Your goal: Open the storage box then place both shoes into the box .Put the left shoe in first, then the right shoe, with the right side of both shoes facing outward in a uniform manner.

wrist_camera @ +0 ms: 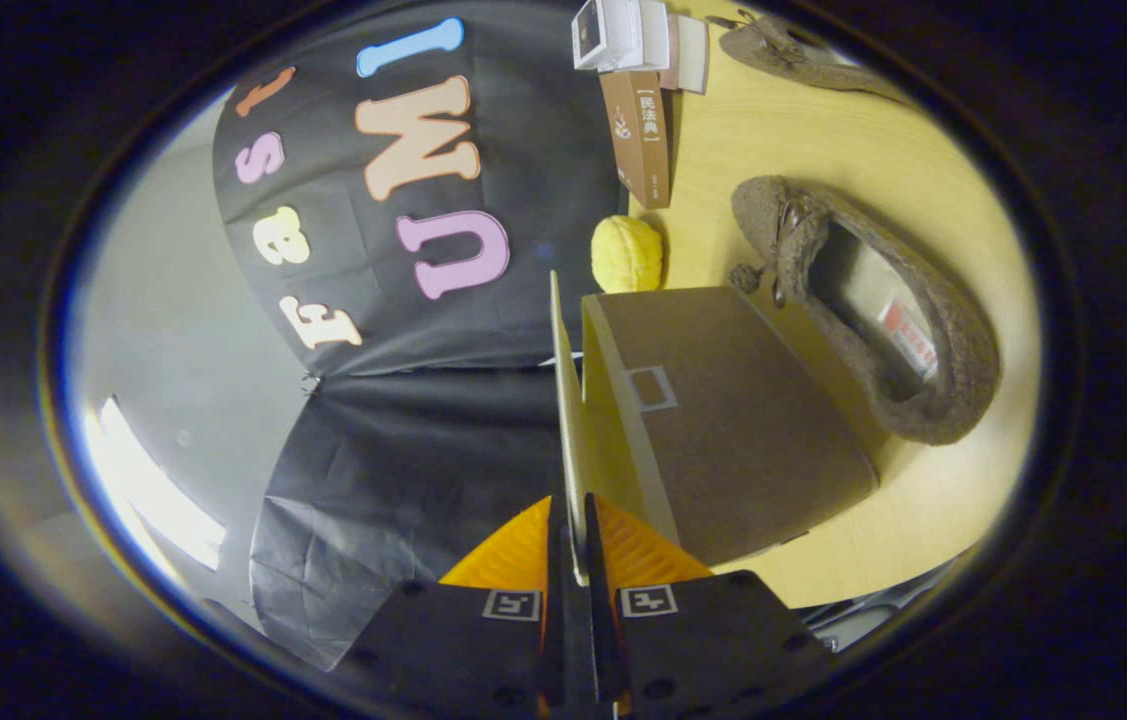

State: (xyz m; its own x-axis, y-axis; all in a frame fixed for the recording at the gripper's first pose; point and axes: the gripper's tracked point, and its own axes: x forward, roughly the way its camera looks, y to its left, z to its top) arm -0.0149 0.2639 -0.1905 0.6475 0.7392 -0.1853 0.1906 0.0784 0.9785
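I work over the wooden table [823,140], where the brown storage box [733,420] lies beside a brown suede loafer [933,330]; my gripper [575,545] pinches the box's lid flap [563,400] edge-on, swinging it clear for the shoes.

Far shoe [783,50] cut off at view's rim, toe unseen. Storage box [743,420] interior hidden behind raised lid [568,420]. Lid's near edge hidden between gripper [575,545] fingers.
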